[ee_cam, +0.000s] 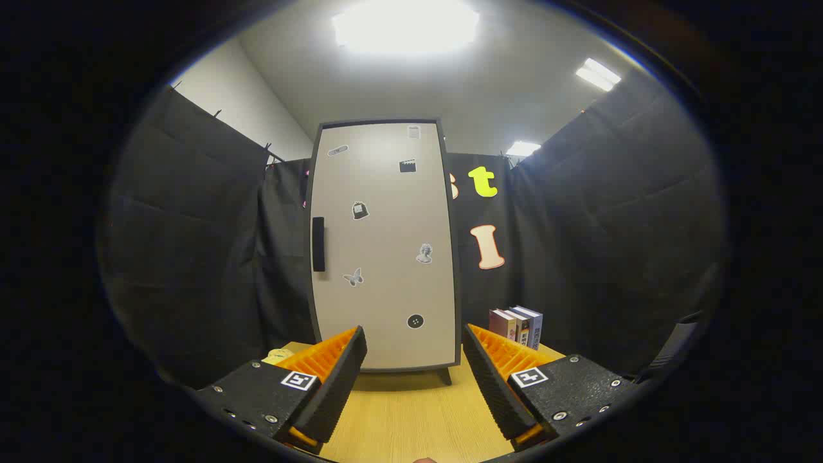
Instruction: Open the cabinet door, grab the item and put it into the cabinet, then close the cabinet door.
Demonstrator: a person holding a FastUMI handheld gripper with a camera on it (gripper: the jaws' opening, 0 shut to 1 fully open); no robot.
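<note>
Nothing done yet, by the look: cabinet door (pixel 384 244) at frame centre closed, handle (pixel 318 244) on its left untouched. Tool (pixel 415 370) spread wide, empty, above desk (pixel 411 418).

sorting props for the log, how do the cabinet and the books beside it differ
The cabinet is tall, pale grey, door shut; the books are short, coloured, upright in a row. The cabinet lies beyond the open gripper; the books lie past one finger. Both stand on the wooden table.
</note>
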